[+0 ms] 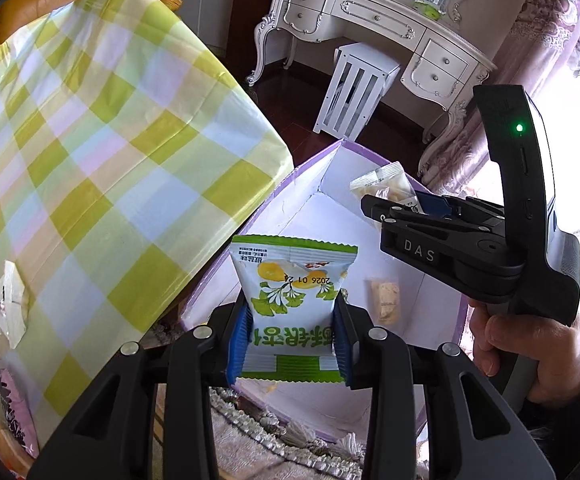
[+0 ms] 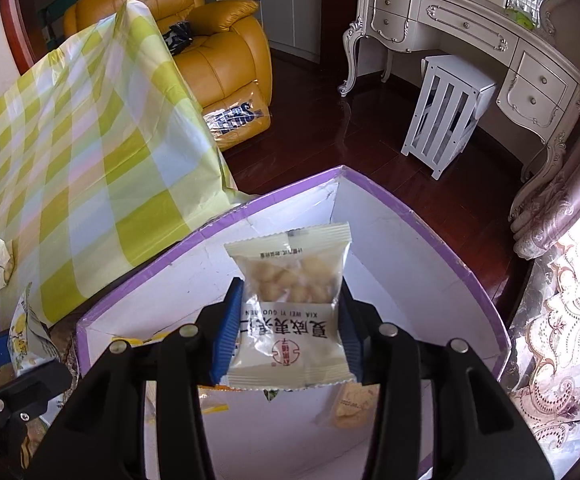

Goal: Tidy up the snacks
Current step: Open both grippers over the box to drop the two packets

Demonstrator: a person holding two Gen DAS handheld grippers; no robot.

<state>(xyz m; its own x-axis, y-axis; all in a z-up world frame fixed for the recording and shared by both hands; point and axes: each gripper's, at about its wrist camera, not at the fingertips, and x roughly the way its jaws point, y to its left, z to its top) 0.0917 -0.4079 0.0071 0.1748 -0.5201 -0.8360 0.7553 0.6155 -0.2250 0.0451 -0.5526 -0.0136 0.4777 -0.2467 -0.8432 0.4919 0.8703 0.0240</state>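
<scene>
both hands hang over the open white cardboard box with the purple rim (image 2: 430,224), each carrying one snack, which looks like a drop into the box about to happen. the left gripper (image 1: 290,332) has its blue pads closed partway on the lower half of a green-and-white foil snack packet printed with yellow fruit (image 1: 294,280), the packet standing up out of the jaws. the right gripper (image 2: 285,340) pinches a small cream plastic packet of pale nuts (image 2: 290,304) the same way, by its sides, so the bulk pokes forward over the box. in the left view the right gripper sits at about two o'clock, the person's hand (image 1: 530,352) wrapped round its handle.

inside the box, a small clear packet of yellowish pieces (image 1: 386,296) already lies on the floor at three o'clock of the green packet.

the table under a yellow, green and pastel checked plastic cloth (image 2: 89,152) stands at ten o'clock, with more packets at its near edge. beyond: dark red wooden floor (image 2: 310,128), a mustard leather armchair (image 2: 217,48), a cream carved dressing table (image 2: 470,36).
</scene>
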